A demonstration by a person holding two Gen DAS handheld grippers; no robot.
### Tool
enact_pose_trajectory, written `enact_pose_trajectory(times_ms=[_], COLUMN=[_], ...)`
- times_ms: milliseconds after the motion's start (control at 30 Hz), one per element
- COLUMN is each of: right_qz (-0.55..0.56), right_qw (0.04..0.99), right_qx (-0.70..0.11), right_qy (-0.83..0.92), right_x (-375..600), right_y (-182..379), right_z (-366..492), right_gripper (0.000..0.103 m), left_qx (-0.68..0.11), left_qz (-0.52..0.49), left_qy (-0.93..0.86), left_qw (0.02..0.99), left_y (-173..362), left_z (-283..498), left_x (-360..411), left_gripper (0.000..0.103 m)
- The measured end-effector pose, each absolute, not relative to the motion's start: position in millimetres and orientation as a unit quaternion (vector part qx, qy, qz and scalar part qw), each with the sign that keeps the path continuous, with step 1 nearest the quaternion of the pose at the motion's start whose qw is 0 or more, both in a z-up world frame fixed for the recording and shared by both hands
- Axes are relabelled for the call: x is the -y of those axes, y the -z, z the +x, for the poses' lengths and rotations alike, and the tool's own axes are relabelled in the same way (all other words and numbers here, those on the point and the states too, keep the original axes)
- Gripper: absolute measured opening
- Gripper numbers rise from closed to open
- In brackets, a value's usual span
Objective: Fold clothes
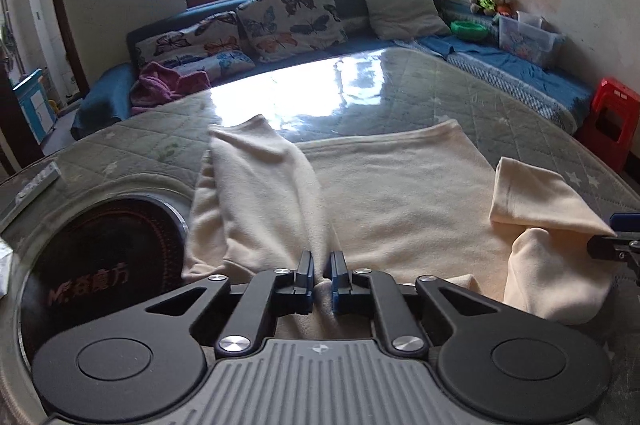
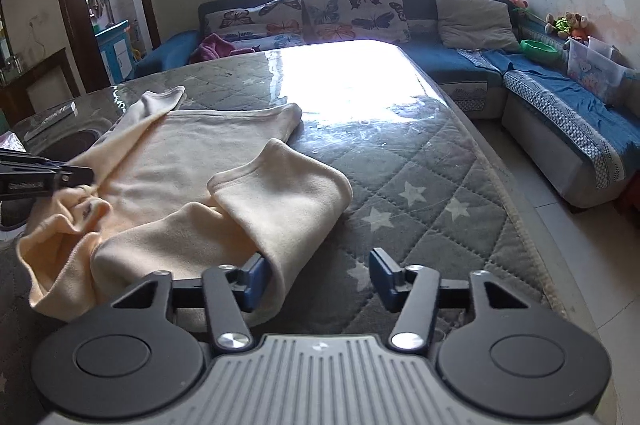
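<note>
Quilted grey fabric with white stars, under a clear glossy sheet, covered the table (image 2: 420, 185), which carried everything. Beyond the table's far edge ran a blue corner sofa (image 2: 460, 53) with butterfly-print cushions (image 2: 352, 9) and a plain grey pillow (image 2: 472, 21).

On the table's near half lay the cream garment (image 1: 400, 185), its body spread flat with the hem toward the sofa. One sleeve (image 1: 256, 193) was folded over the garment's left side, and the other sleeve (image 2: 280, 201) lay doubled back at the garment's right edge, its cuff open.

A round black cooktop (image 1: 104, 265) was set into the table just left of the garment.

The left claw (image 1: 320, 275) was closed to a narrow gap, pinching a bunched ridge of the garment at its near edge. The right claw (image 2: 316, 279) stood wide open at the garment's right side; its left finger (image 2: 252, 281) touched the folded sleeve and its right finger (image 2: 386, 279) was over bare table, gripping nothing.
</note>
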State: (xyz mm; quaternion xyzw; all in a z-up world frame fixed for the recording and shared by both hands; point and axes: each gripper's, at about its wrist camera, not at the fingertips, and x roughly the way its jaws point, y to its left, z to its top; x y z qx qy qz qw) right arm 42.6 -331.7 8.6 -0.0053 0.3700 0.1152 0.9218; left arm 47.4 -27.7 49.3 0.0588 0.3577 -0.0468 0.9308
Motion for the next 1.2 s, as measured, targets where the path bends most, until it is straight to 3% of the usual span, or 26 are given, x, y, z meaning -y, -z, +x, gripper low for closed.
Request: enact_pose_trajectory(times_ms=[200, 533, 600, 733, 867, 1200], right_qz=[0.003, -0.002, -0.006, -0.023, -0.042, -0.080], right_qw=[0.925, 0.930, 0.931, 0.930, 0.924, 0.897], right_qx=[-0.361, -0.346, -0.342, -0.334, -0.336, -0.372], right_qy=[-0.115, -0.121, -0.127, -0.149, -0.179, -0.223], right_x=[334, 331, 329, 318, 298, 253], right_y=[-17, -27, -31, -40, -39, -16], right_z=[36, 31, 31, 31, 40, 79], right_gripper=[0.072, 0.075, 0.075, 0.075, 0.069, 0.054], left_qx=[-0.330, -0.357, -0.364, -0.345, -0.323, -0.353], left_qz=[0.034, -0.001, 0.005, 0.018, 0.036, 0.076], left_qy=[0.021, -0.015, -0.016, -0.005, 0.028, 0.050], left_qw=[0.943, 0.934, 0.931, 0.939, 0.945, 0.931], left_y=[-68, -54, -53, -67, -78, -41], left_z=[12, -44, -48, -48, -27, 62], left_x=[0, -39, -41, -37, -18, 17], left_gripper=[0.008, 0.010, 0.014, 0.037, 0.041, 0.044])
